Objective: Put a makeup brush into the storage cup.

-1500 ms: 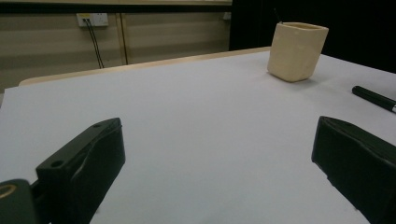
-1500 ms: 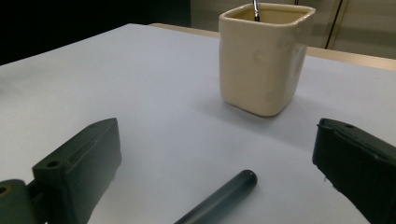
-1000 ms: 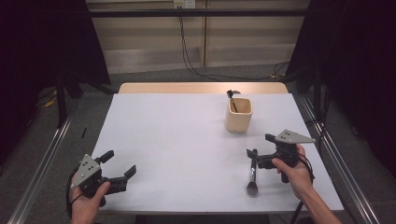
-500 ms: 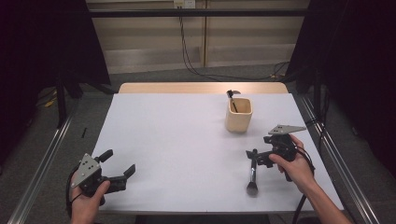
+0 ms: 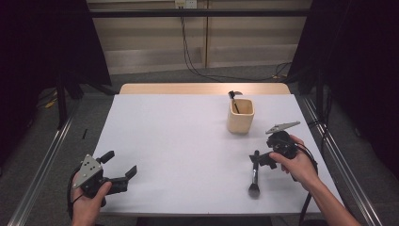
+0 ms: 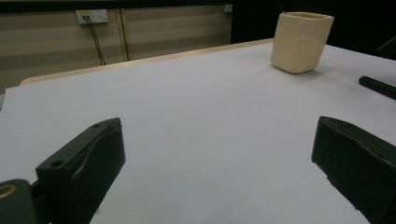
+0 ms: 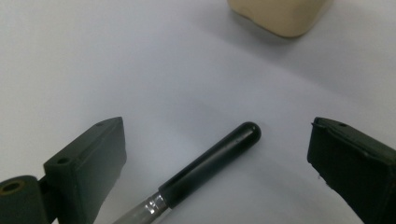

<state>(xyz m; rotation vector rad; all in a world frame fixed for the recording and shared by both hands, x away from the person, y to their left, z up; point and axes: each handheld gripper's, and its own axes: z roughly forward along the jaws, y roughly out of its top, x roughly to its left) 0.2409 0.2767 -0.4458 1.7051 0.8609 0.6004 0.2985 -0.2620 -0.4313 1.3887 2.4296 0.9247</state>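
Note:
A black-handled makeup brush [image 5: 254, 173] lies flat on the white table [image 5: 179, 136] at the right front, bristles toward the front edge. My right gripper [image 5: 261, 159] hovers over its handle end, open; in the right gripper view the handle [image 7: 210, 163] lies between the spread jaws, untouched. A cream cup [image 5: 240, 115] stands behind it, with another dark brush [image 5: 234, 99] upright inside. My left gripper [image 5: 117, 169] rests open at the front left corner, nothing between its jaws. The left gripper view shows the cup [image 6: 301, 42] far off and the brush handle tip [image 6: 377, 87].
A wooden strip [image 5: 202, 88] edges the table's far side. Metal rails [image 5: 42, 160] run along both sides on the floor. Cables [image 5: 188, 52] hang down the back wall. The table's middle and left are bare white surface.
My right gripper has tilted and lowered toward the brush handle, its jaws now straddling the handle's end. The left gripper has stayed in place.

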